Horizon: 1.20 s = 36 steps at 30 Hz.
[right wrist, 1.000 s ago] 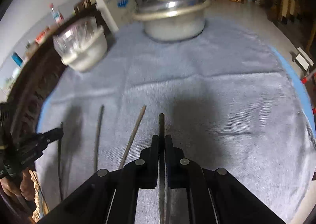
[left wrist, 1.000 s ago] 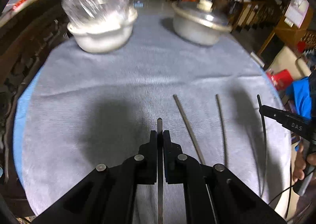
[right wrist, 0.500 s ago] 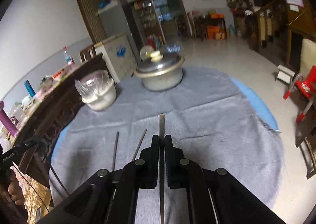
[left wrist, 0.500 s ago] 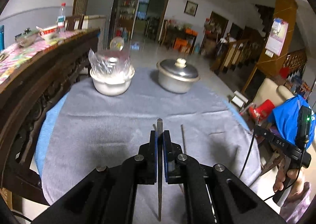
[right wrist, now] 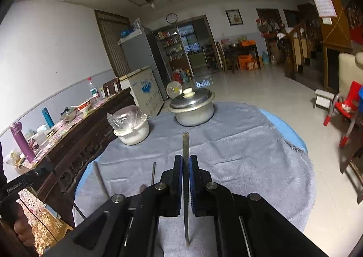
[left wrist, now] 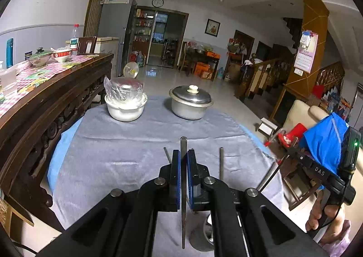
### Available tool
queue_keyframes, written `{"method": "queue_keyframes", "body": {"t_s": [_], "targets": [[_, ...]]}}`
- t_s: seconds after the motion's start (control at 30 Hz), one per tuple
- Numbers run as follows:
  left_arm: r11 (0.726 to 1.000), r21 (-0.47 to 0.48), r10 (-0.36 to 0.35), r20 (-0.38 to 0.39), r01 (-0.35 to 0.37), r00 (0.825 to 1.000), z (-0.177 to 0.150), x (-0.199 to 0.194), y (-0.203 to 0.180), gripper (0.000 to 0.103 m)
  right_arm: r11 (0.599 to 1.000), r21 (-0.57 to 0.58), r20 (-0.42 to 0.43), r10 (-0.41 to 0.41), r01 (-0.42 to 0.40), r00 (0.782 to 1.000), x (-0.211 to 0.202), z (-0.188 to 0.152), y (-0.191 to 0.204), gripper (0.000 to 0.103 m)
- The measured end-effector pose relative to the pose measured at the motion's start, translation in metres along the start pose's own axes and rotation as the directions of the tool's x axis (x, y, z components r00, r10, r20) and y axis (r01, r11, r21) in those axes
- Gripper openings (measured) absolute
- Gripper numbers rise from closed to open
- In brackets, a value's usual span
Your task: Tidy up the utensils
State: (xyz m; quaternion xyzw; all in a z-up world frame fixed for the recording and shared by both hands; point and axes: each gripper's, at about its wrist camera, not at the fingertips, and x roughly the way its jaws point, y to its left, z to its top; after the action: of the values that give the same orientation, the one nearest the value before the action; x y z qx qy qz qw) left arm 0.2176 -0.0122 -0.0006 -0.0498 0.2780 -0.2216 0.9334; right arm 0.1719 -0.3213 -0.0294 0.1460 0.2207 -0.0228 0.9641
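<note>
Aloft, both hands tilted down, chopstick (left wrist: 183, 166) pinched

Left gripper (left wrist: 183, 161): black linkage arms carrying round silver screws, blue pads lining the inner finger faces. Right gripper (right wrist: 185, 166): showing identical black arms, silver screws, blue pads. Seen from the left camera, its black body is displaying white "DAS" lettering, a green light glowing behind it.

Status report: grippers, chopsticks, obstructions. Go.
Left hand-held gripper shut on one chopstick. Right hand-held gripper shut on another. Two chopsticks on the cloth. Pot, bowl far side, clear.
</note>
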Motion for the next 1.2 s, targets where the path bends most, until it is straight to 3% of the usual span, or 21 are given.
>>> {"method": "queue_keyframes", "body": {"t_s": [0.37,0.7,0.87,1.2], "targets": [[0.998,0.005,-0.066,0.087,0.066,0.994,0.015,-0.044,-0.026,0.005,0.994,-0.083,0.094,0.086,-0.078,0.992,-0.062,0.013,0.031,0.006],[0.994,0.000,-0.105,0.166,0.107,0.980,0.024,-0.062,-0.037,0.005,0.981,-0.101,0.184,0.180,-0.164,0.966,-0.099,0.025,0.053,0.006],[0.996,-0.016,-0.083,0.176,0.087,0.981,0.021,-0.055,-0.037,0.005,0.975,-0.103,0.159,0.214,-0.199,0.964,-0.092,0.021,0.063,0.006],[0.999,-0.025,-0.039,0.075,0.041,0.996,0.006,-0.024,-0.031,0.005,0.973,-0.127,0.004,0.196,-0.194,0.981,-0.052,0.000,0.073,0.006]]}}
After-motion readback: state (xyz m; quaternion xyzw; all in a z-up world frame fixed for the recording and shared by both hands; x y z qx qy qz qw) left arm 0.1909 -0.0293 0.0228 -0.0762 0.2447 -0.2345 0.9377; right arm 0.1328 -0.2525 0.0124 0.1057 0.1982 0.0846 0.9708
